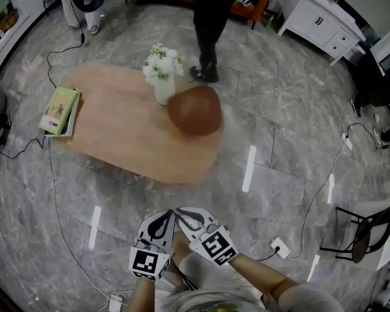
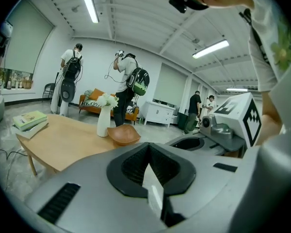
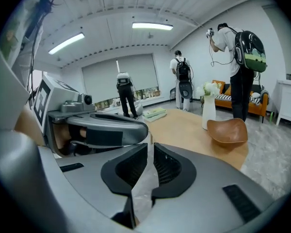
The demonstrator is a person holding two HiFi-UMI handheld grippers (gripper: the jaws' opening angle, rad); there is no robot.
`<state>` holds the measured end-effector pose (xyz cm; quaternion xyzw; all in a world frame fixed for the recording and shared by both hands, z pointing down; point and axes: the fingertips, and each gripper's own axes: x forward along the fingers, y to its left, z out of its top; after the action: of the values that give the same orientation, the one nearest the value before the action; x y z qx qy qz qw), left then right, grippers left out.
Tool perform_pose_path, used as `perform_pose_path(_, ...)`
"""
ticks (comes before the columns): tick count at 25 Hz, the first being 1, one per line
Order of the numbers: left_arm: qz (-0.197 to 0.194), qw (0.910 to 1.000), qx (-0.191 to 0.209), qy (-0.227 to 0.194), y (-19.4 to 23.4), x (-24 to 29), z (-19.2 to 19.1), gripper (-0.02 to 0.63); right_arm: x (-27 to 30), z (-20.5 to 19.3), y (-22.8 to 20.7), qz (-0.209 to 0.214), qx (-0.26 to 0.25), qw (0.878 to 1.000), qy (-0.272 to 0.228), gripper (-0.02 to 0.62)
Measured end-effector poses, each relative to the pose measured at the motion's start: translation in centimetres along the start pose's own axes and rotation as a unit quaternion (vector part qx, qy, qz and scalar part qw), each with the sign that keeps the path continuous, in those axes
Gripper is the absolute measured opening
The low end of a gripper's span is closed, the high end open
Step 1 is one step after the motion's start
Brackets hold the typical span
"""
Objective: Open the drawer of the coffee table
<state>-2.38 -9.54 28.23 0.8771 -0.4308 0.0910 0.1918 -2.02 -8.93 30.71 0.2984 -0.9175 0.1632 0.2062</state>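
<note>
A low wooden coffee table (image 1: 127, 132) with rounded corners stands on the marble floor ahead of me; its drawer is not visible in any view. My left gripper (image 1: 161, 221) and right gripper (image 1: 184, 216) hang side by side near my body, well short of the table's near edge. Both are shut with nothing between the jaws. In the left gripper view the coffee table (image 2: 63, 142) lies ahead to the left behind the left gripper (image 2: 148, 166). From the right gripper view the coffee table (image 3: 184, 127) lies ahead to the right, past the right gripper (image 3: 149, 161).
On the table are a white vase of flowers (image 1: 161, 77), a brown wooden bowl (image 1: 195, 110) and a stack of books (image 1: 60, 110). A person (image 1: 211, 25) stands beyond the table. Cables and a power strip (image 1: 279, 246) lie on the floor; a black chair (image 1: 361, 229) stands at right.
</note>
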Motion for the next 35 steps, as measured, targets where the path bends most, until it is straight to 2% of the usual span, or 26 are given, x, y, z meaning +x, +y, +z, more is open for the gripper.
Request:
perform_pose_path(7, 0.003, 0.9996, 0.019, -0.021, 3.7, 2.5, -7.0, 0.009, 4.6, -6.1, -1.0, -0.007, -0.028, 0.999, -0.014, 0.023)
perform_pose_path(12, 0.003, 0.9981, 0.056, -0.025, 6.5, 4.6, -11.5, 0.009, 7.0, -10.3, -4.9, -0.034, 0.007, 0.999, -0.038, 0.023)
perform_pose_path(15, 0.004, 0.9961, 0.072, -0.051, 8.2, 5.9, -13.2, 0.009, 8.7, -12.7, -6.7, -0.051, 0.005, 0.997, -0.058, 0.023)
perform_pose_path(21, 0.006, 0.9932, 0.081, -0.083, 10.9, 8.7, -18.0, 0.009, 12.7, -17.6, -8.0, -0.055, -0.020, 0.994, -0.087, 0.023)
perform_pose_path(24, 0.002, 0.9919, 0.080, -0.099, 11.6, 9.6, -20.1, 0.009, 14.0, -19.4, -8.4, -0.057, -0.033, 0.993, -0.095, 0.023)
perform_pose_path(28, -0.002, 0.9905, 0.069, -0.119, 12.0, 10.3, -22.0, 0.009, 14.4, -21.4, -9.9, -0.086, -0.037, 0.990, -0.102, 0.033)
perform_pose_path(30, -0.007, 0.9911, 0.052, -0.122, 12.3, 10.7, -23.0, 0.009, 14.3, -22.2, -11.0, -0.105, -0.031, 0.989, -0.097, 0.106)
perform_pose_path(35, -0.014, 0.9927, 0.006, -0.119, 13.6, 10.9, -24.7, 0.009, 13.6, -23.0, -14.8, -0.160, -0.021, 0.982, -0.095, 0.121)
